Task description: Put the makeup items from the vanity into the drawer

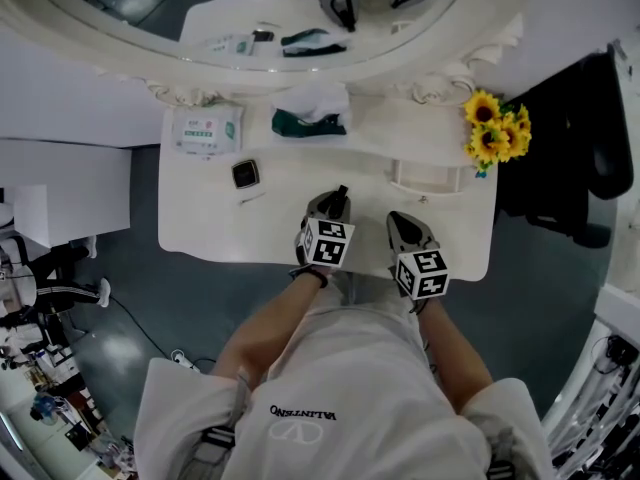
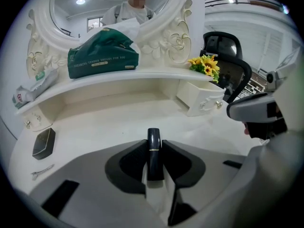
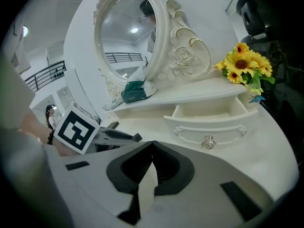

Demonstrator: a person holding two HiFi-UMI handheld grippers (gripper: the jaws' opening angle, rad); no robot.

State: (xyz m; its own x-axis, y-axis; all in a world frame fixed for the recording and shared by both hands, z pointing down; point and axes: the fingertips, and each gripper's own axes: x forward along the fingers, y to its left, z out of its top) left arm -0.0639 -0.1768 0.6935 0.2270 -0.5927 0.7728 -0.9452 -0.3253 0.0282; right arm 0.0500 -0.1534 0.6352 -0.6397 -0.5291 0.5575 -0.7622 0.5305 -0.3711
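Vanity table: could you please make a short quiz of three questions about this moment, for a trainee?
1. True or false: the drawer stands open.
2. What is between the jaws of the left gripper? A) a lipstick B) a comb C) a spoon
3. Fill in: the right gripper is ____ and holds nothing.
Key: 1 true; 2 A; 3 shut.

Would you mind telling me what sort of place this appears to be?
Most likely a dressing area, perhaps staged in a larger workspace: a white vanity with an ornate oval mirror, a small open drawer and a lipstick.
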